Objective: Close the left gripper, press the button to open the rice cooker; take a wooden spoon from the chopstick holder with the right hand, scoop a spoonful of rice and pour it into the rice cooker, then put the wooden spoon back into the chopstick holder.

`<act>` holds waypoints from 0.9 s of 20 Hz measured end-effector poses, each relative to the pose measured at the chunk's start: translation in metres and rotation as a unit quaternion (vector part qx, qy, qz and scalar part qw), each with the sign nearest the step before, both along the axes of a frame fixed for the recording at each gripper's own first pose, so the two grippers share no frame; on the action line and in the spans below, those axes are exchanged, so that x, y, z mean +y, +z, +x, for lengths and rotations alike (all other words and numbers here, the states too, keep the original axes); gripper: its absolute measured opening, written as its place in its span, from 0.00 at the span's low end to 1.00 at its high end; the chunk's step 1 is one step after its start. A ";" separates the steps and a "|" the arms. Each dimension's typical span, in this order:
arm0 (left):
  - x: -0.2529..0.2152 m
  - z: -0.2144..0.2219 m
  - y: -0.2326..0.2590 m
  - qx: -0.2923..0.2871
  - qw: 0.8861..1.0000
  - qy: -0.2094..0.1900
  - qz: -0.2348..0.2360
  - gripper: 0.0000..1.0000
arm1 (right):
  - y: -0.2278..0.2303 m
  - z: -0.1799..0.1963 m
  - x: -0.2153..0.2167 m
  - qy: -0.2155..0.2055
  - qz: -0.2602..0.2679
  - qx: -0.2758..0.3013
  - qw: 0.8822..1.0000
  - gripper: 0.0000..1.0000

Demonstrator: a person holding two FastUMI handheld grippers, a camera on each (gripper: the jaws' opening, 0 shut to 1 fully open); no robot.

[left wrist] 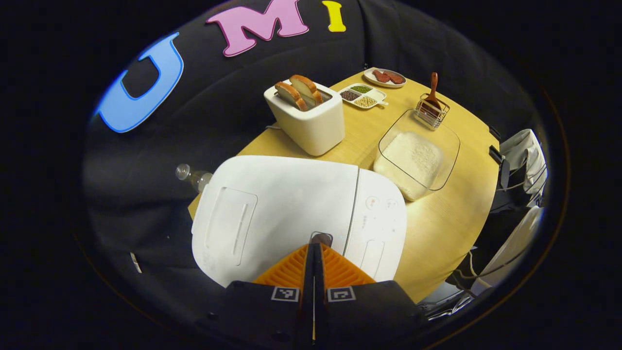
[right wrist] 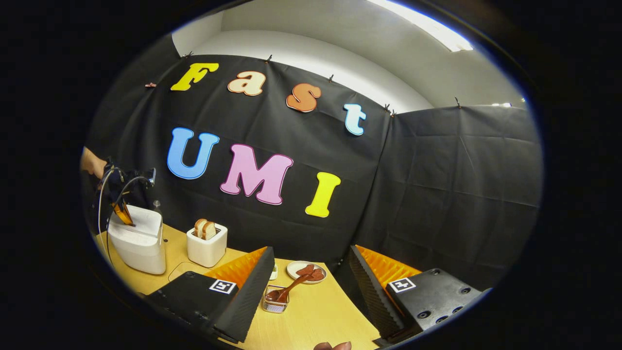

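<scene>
**Inspector:** Start with the largest item and work down. Where is everything lying?

**Me:** The surface (left wrist: 437, 233) is carrying everything. The rice cooker (left wrist: 291, 204) is sitting at its near left end, lid down, directly under my left tongs (left wrist: 320, 243). Those tongs are pressed together, and their joined tips are resting on, or hovering just over, the button (left wrist: 321, 238) at the seam of the lid; I cannot tell whether they are pressing yet. I am judging the opening step as not yet done.

**Inspector:** And the next sizes down?

**Me:** The glass dish of rice (left wrist: 418, 155) is standing just to the cooker's right. Beyond its far edge is the chopstick holder (left wrist: 431, 113), with the wooden spoon (left wrist: 433, 90) standing in it.

**Inspector:** Which tongs are nearer the spoon?

**Me:** The right tongs (right wrist: 311, 287), spread wide and holding nothing. In the right gripper view the chopstick holder is lying straight ahead between the two fingers, nearer the left one. The spoon's long axis is leaning there, handle slanting up and away to the right, bowl down in the holder. I am judging that the grasp needs a forward and downward reach onto that handle.
</scene>
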State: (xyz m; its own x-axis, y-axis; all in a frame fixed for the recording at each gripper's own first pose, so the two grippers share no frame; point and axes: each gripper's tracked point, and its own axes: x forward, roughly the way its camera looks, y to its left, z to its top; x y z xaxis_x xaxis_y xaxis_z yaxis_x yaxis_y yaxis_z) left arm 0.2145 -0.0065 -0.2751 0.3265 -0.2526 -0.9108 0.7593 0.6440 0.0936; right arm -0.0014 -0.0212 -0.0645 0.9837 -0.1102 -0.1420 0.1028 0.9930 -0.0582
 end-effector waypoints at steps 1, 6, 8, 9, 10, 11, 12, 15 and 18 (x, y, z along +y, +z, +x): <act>0.003 0.004 0.011 -0.020 1.000 -0.001 0.006 0.07 | 0.000 -0.001 -0.002 -0.003 0.000 0.000 1.000 0.97; 0.048 0.058 0.103 -0.239 0.968 0.022 0.076 0.07 | -0.001 -0.011 -0.011 -0.010 0.009 -0.002 1.000 0.97; 0.068 0.072 0.153 -0.336 0.936 0.051 0.091 0.08 | 0.000 -0.014 -0.011 -0.009 0.009 -0.003 1.000 0.97; 0.075 0.070 0.174 -0.369 0.922 0.070 0.088 0.29 | 0.000 -0.016 -0.012 -0.007 0.008 -0.003 1.000 0.97; 0.080 0.066 0.192 -0.394 0.912 0.089 0.076 0.36 | 0.001 -0.017 -0.012 -0.005 0.008 -0.003 1.000 0.97; 0.083 0.059 0.209 -0.416 0.901 0.106 0.062 0.50 | 0.001 -0.018 -0.012 -0.004 0.008 -0.003 1.000 0.97; 0.085 0.049 0.227 -0.441 0.888 0.121 0.045 0.54 | 0.003 -0.019 -0.012 -0.001 0.007 -0.004 1.000 0.97; 0.085 0.012 0.269 -0.505 0.849 0.153 0.000 0.95 | 0.005 -0.021 -0.012 0.006 0.004 -0.007 1.000 0.97; 0.081 -0.031 0.308 -0.562 0.805 0.187 -0.042 0.95 | 0.005 -0.022 -0.014 0.010 0.008 -0.007 1.000 0.97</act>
